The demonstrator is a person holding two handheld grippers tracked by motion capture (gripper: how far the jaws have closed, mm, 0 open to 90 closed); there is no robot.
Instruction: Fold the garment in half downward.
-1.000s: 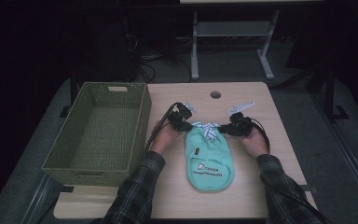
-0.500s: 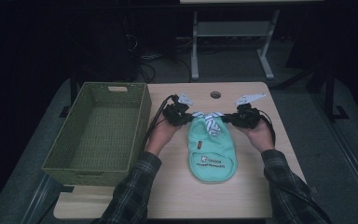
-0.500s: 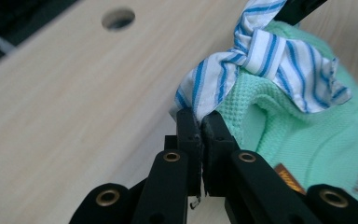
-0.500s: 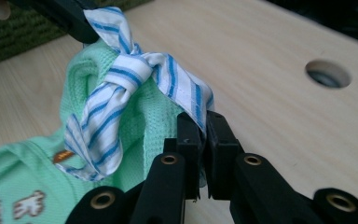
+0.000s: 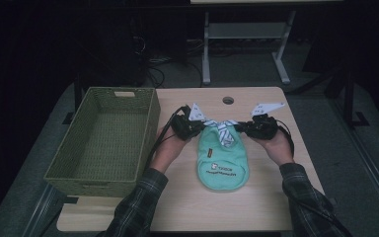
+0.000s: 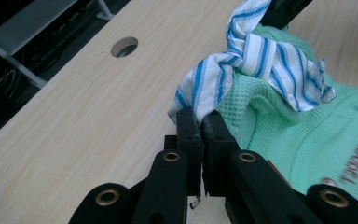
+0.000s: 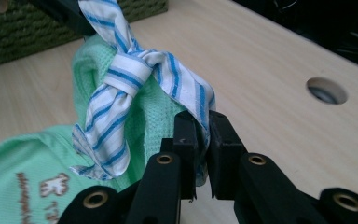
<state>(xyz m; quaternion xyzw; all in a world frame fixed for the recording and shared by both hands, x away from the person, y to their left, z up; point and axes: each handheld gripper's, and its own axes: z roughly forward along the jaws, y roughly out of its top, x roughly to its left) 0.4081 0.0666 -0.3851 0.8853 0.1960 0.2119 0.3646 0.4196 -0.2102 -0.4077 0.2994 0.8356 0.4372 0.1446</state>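
**Two grippers pinch the collar of a green garment at mid-table**

Nearest the camera in the high view, two forearms in dark plaid sleeves point(image 5: 138, 207) come up from the bottom edge onto the pale wooden table point(image 5: 271, 207). Between them lies the small mint-green waffle-knit garment point(image 5: 223, 160), its rounded hem toward the person and printed lettering across its lower part. Its top end carries a blue-and-white striped fabric tie point(image 5: 223, 131), knotted at the middle.

The left gripper point(image 5: 193, 126) is clenched on one end of that tie: in the left gripper view its two black jaws stand almost together with the striped cloth point(image 6: 242, 60) squeezed between them and the green knit point(image 6: 307, 135) bunched just beside. The right gripper point(image 5: 249, 127) grasps the other end; in the right gripper view the striped band point(image 7: 130, 79) runs down into its narrow gap point(image 7: 202, 135). Those jaws have just been opening a little, yet the cloth is between them and the pads press on it. The tie is stretched between the two grippers.

To the left stands an olive-green woven rectangular basket point(image 5: 150, 123), near the left hand. Farther off, a round cable hole point(image 5: 228, 100) sits in the tabletop beyond the garment. Behind the table are the grey legs of a metal stand point(image 5: 206, 54) on the dark floor.
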